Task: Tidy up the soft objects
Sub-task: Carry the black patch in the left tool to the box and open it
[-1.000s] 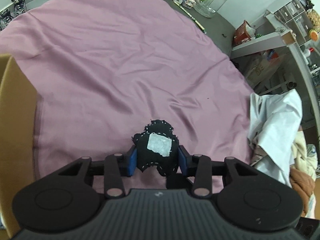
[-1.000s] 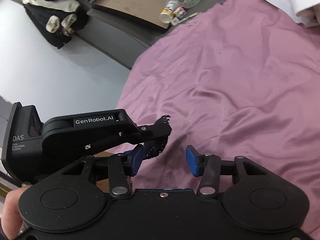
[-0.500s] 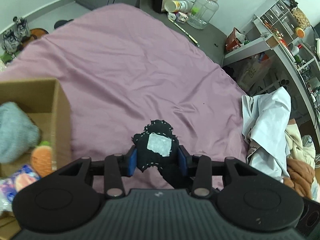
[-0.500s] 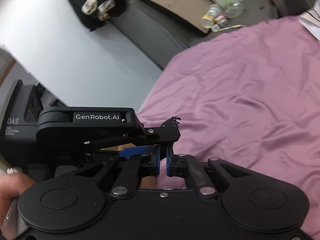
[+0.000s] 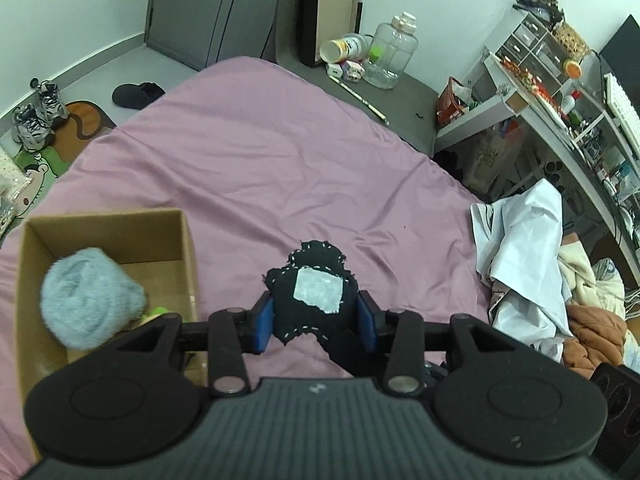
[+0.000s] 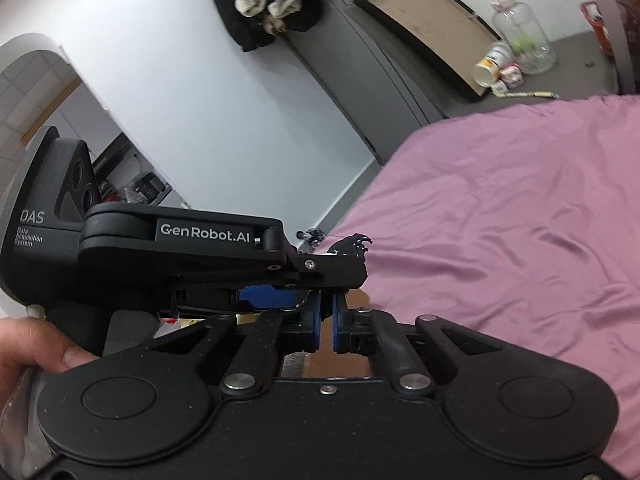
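My left gripper [image 5: 316, 322] is shut on a black soft toy [image 5: 316, 300] with a white patch and white stitching. It hangs above the purple bed sheet [image 5: 260, 160], just right of a cardboard box [image 5: 108, 222]. A grey fluffy item [image 5: 88, 306] lies in the box, with a bit of green and orange [image 5: 158, 313] beside it. In the right wrist view my right gripper [image 6: 326, 322] is shut with nothing between its blue pads. It sits close behind the left gripper's body [image 6: 200, 248], where the toy's ragged tip [image 6: 354, 242] shows. A hand [image 6: 36, 344] holds that left gripper.
A heap of white cloth [image 5: 520, 248] and an orange-brown garment [image 5: 592, 324] lie at the bed's right edge. A cluttered shelf unit [image 5: 540, 92] stands beyond it. On the floor are a clear jug [image 5: 390, 56], a black cap [image 5: 136, 94] and shoes [image 5: 36, 120].
My left gripper rose with the black toy, and the cardboard box came into view at the left. My right gripper's jaws closed on nothing, and it lifted and rolled.
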`<state>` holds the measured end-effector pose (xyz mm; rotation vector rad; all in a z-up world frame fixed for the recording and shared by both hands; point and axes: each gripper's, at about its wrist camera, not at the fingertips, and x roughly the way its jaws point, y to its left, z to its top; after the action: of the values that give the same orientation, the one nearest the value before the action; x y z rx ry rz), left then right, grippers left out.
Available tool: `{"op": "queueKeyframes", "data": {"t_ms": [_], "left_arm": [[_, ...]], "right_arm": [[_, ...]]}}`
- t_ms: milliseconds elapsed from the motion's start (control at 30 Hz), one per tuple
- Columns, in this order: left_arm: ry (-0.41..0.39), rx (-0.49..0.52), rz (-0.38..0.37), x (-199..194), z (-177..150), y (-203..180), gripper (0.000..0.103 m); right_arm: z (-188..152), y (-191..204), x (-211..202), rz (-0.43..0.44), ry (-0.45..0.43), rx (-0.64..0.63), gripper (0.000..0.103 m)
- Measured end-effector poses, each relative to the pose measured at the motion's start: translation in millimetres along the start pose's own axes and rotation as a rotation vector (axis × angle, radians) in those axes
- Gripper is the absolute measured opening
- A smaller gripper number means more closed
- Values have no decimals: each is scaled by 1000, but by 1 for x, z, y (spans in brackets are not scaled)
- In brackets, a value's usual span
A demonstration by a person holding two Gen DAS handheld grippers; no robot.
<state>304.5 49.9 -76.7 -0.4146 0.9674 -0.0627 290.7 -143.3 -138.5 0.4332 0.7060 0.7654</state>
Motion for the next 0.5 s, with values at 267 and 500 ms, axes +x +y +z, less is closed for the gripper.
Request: {"op": "queueKeyframes", "data": {"t_ms": [267,500], "left_arm": [[-22,-1,-1,-18,-3,17,42],[-19,-44,-13,-24,-5,40,42]], "right_arm": [[-7,20,4,27,-14,-44,5],[-14,29,11,47,-7,-70,5]]}}
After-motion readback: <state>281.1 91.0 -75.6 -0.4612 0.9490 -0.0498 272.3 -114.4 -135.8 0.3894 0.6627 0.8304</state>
